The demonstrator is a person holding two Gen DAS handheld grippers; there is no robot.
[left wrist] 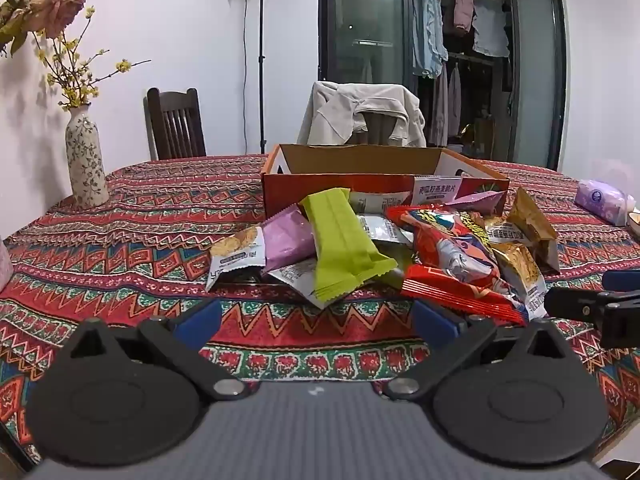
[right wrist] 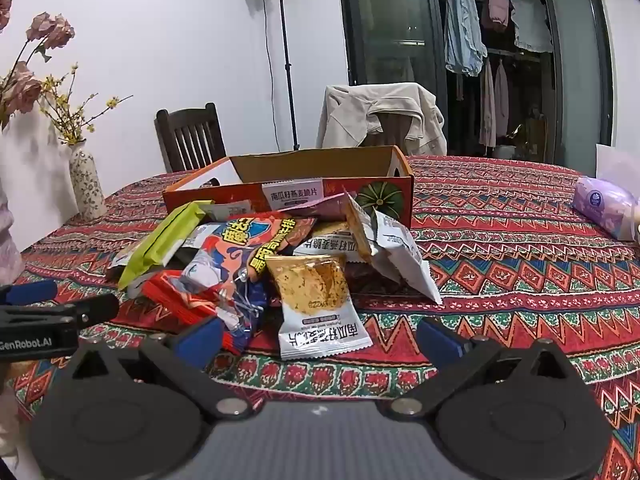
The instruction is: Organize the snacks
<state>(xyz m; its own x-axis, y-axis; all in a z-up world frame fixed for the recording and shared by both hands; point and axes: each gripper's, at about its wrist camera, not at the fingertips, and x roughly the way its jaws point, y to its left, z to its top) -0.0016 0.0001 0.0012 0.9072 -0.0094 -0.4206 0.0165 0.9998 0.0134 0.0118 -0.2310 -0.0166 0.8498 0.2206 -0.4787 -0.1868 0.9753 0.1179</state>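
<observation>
Two hand-held grippers hover, jaws spread wide and empty, just short of a heap of snack packets on the patterned surface (left wrist: 120, 216), with sorting apparently not yet begun. Ahead of the left hand-held gripper (left wrist: 318, 314) lies a green bar (left wrist: 340, 240) draped over a purple packet (left wrist: 286, 238), and a red bag (left wrist: 448, 248) sprawls to the right of its open jaws. Directly before the right hand-held gripper (right wrist: 320, 334), almost between its fingertips, sits an oat-crisp packet (right wrist: 316, 300), clear-fronted and white-edged; the same red bag (right wrist: 236, 264) rests ahead and to its left. Beyond the heap from both hand-held grippers stands an orange cardboard box (left wrist: 340, 192), the likely destination. No packet can be seen inside it from these views, though its floor is hidden. By this evidence, nearly all the work remains: every visible snack lies loose outside the box.
</observation>
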